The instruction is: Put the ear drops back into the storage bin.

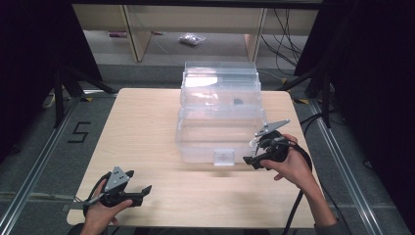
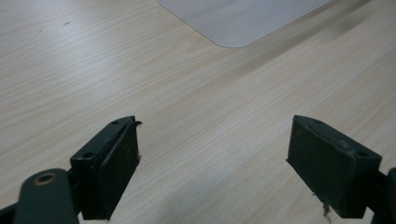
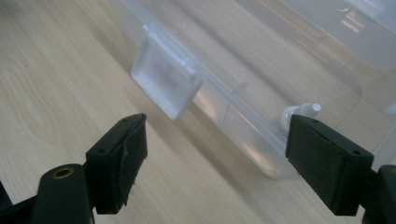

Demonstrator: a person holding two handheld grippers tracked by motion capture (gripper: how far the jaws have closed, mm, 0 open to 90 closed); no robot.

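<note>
Nearest the person's edge of the desk (image 1: 147, 127), the left gripper (image 1: 139, 190) rests low at the front left corner, held in the left hand (image 1: 100, 210). Its jaws stand wide apart with nothing but bare wood grain between them, as the left gripper view confirms; the rounded corner of the clear plastic box (image 1: 219, 115) shows far ahead of it at the top of that view, well apart from this gripper.

Farther in and on the right side, the right hand (image 1: 293, 166) holds the right gripper (image 1: 252, 152) just beside the front right corner of the box, tips pointing left toward the box's front wall. Its jaws are also spread wide and clamp nothing. In the right gripper view the front wall of the box runs slantwise across the gap between the jaws, near them but not touched by either pad. The frosted latch tab (image 3: 166, 79) hangs on that wall, beyond the jaws and nearer the left one, and a small white knob (image 3: 301, 112) inside the box sits just above the tip of the right jaw.

Beyond both grippers, the box stands at the middle and rear of the desk, its lid tilted up at the back.
</note>
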